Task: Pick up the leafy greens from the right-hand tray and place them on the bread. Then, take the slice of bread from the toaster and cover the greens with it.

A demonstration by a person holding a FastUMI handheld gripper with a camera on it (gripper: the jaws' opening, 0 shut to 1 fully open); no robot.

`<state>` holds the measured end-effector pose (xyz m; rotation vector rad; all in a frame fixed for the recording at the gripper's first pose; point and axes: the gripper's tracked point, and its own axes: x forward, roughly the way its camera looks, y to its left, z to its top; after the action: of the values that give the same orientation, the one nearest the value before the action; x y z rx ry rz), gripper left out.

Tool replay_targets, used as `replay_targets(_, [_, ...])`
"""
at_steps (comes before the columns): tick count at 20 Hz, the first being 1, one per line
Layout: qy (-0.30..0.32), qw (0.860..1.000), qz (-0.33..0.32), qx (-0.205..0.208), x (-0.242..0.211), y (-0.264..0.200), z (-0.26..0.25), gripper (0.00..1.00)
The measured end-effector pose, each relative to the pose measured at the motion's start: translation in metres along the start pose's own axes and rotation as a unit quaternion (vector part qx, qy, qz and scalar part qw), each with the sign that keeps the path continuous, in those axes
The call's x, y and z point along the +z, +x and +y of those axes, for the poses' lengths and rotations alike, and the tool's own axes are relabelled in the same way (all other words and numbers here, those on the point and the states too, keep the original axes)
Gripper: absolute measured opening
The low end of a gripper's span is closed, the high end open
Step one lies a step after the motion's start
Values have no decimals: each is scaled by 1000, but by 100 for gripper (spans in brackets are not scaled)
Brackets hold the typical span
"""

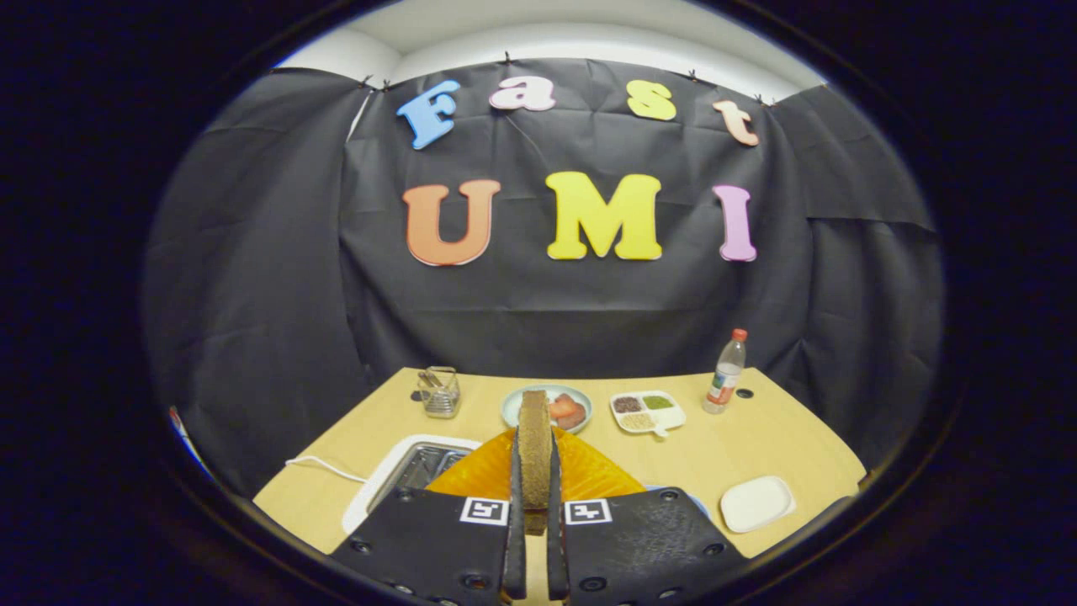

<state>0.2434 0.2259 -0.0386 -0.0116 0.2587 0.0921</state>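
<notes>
Brown bread slice stands on edge between the fingers of the gripper, which press it from both sides, nearly closed. Beneath it lies an orange plate, beside the toaster. Beyond sit a plate of food, a divided dish, a bottle and a glass jar.

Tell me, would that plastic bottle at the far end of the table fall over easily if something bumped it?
Probably. The plastic bottle stands tall and narrow on a small base, so a nudge near its red cap would likely tip it. Once down, its round body would probably roll. The gripper is well short of it, shut on the slice of bread.
</notes>
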Motion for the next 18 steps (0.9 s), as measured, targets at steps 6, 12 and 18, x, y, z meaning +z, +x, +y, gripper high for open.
replay_targets(6, [13,998,53,-23,-56,28,-51,10])
replay_targets(12, [50,994,101,-6,-103,54,-78,10])
replay_targets(18, [97,988,120,12,-124,64,-115,10])
